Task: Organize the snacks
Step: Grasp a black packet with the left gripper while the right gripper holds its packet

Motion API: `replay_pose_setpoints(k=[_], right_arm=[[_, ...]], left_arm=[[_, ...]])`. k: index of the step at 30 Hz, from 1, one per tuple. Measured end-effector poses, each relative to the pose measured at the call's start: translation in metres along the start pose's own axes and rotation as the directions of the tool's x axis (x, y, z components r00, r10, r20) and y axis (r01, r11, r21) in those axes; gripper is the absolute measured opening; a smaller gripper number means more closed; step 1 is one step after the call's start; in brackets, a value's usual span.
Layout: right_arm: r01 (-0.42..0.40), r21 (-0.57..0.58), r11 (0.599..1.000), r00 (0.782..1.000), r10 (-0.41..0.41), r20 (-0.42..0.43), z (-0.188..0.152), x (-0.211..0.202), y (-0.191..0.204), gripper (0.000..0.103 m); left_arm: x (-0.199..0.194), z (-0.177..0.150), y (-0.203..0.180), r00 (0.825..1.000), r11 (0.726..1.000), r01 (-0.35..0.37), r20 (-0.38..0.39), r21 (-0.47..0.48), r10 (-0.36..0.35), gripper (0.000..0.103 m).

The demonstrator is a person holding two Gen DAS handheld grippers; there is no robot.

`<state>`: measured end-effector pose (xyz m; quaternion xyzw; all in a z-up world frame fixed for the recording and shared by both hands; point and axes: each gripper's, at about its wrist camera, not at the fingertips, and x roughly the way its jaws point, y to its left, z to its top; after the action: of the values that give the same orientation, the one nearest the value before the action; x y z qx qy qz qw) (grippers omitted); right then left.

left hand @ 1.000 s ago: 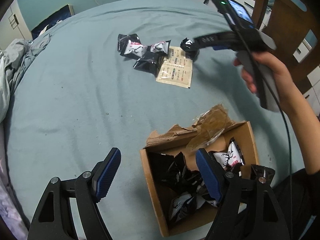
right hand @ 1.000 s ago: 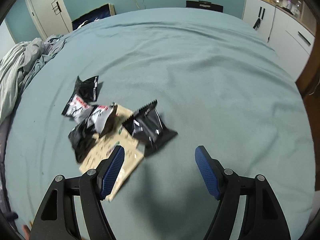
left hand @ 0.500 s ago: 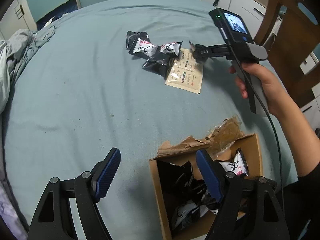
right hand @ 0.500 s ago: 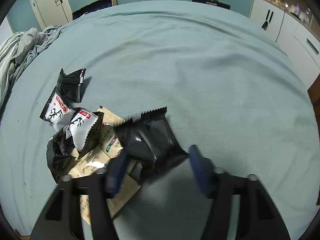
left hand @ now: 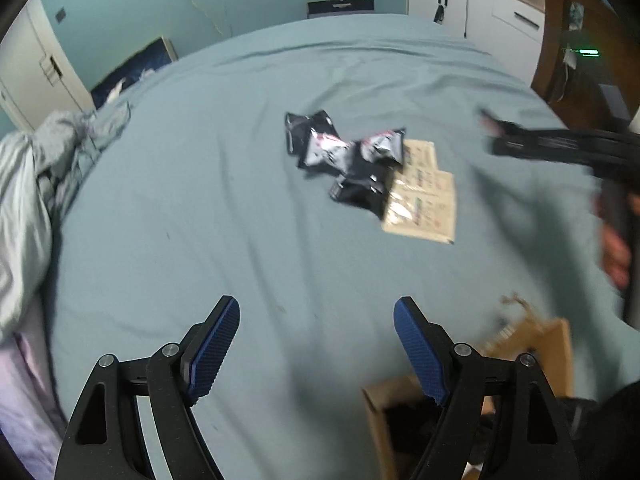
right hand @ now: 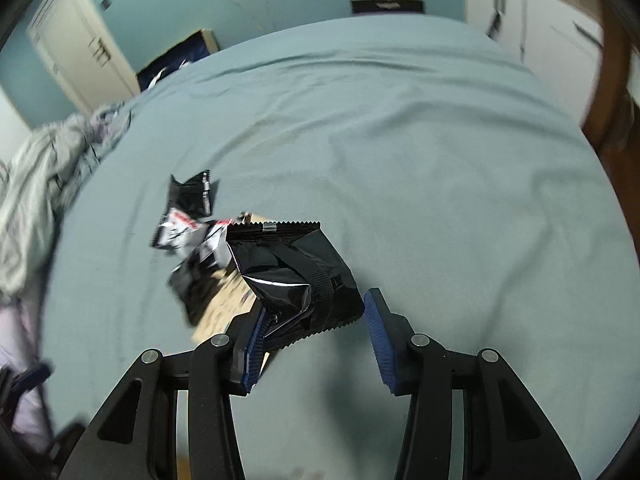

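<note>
Sprawling across nearly everything is the wide teal bedsheet (left hand: 240, 208), and the torn brown cardboard box (left hand: 552, 344) at its near edge is my landmark. Well beyond the box lies the leftover snack pile (left hand: 360, 160), probably waiting its turn. The left gripper (left hand: 316, 344) hovers spread and empty beside the box, while the right gripper (right hand: 312, 336) has pinched a crinkly black foil packet (right hand: 296, 272), lifted clear of the pile, presumably box-bound.

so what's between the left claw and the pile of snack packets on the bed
Only bare teal bedsheet. In the left wrist view the open left claw has nothing between its pads, and the snack packets lie farther up the bed.
</note>
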<state>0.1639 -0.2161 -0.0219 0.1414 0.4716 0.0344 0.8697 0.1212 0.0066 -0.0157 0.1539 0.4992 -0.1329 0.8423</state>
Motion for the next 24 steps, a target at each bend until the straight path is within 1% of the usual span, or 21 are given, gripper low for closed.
replay_pose_setpoints(k=[2,5,8,11,13,15,17,19,22,24], right_arm=[[0.000,0.014,1.000,1.000,0.000,-0.003,-0.006,-0.020,0.000,0.044],[-0.017,0.031,0.999,1.000,0.016,0.022,-0.015,-0.053,-0.004,0.044],[-0.044,0.058,0.997,0.998,0.042,0.041,-0.036,-0.082,-0.012,0.044],[-0.035,0.068,0.997,0.999,0.032,0.035,-0.063,-0.095,-0.019,0.044],[-0.014,0.073,0.997,1.000,0.012,0.029,-0.084,-0.103,-0.024,0.044],[-0.005,0.081,0.997,1.000,0.004,0.021,-0.098,-0.108,-0.027,0.044],[-0.025,0.104,0.994,1.000,0.025,0.008,-0.106,-0.110,-0.028,0.044],[-0.046,0.100,0.994,0.999,0.047,-0.006,-0.103,-0.109,-0.024,0.044],[-0.038,0.081,0.996,0.999,0.037,0.016,-0.094,-0.105,-0.018,0.044],[-0.039,0.082,0.996,0.999,0.038,0.013,-0.092,-0.097,-0.018,0.045]], left_arm=[[0.008,0.010,0.000,1.000,1.000,-0.015,0.001,0.018,0.015,0.081],[0.021,0.023,-0.003,1.000,0.999,0.008,-0.017,0.038,-0.008,0.083],[0.042,0.035,-0.011,0.998,0.999,0.020,-0.052,0.050,-0.017,0.083],[0.059,0.045,-0.018,0.998,0.998,-0.002,-0.063,0.055,0.005,0.083],[0.070,0.052,-0.020,0.997,0.999,0.008,-0.077,0.041,-0.005,0.083],[0.080,0.058,-0.024,0.996,0.999,0.012,-0.091,0.031,-0.009,0.083],[0.090,0.068,-0.028,0.996,1.000,0.018,-0.090,0.023,-0.016,0.083],[0.099,0.076,-0.029,0.995,1.000,0.023,-0.097,-0.002,-0.023,0.083],[0.116,0.086,-0.032,0.989,0.997,0.048,-0.134,-0.052,-0.055,0.083],[0.126,0.092,-0.034,0.988,0.997,0.045,-0.144,-0.070,-0.055,0.083]])
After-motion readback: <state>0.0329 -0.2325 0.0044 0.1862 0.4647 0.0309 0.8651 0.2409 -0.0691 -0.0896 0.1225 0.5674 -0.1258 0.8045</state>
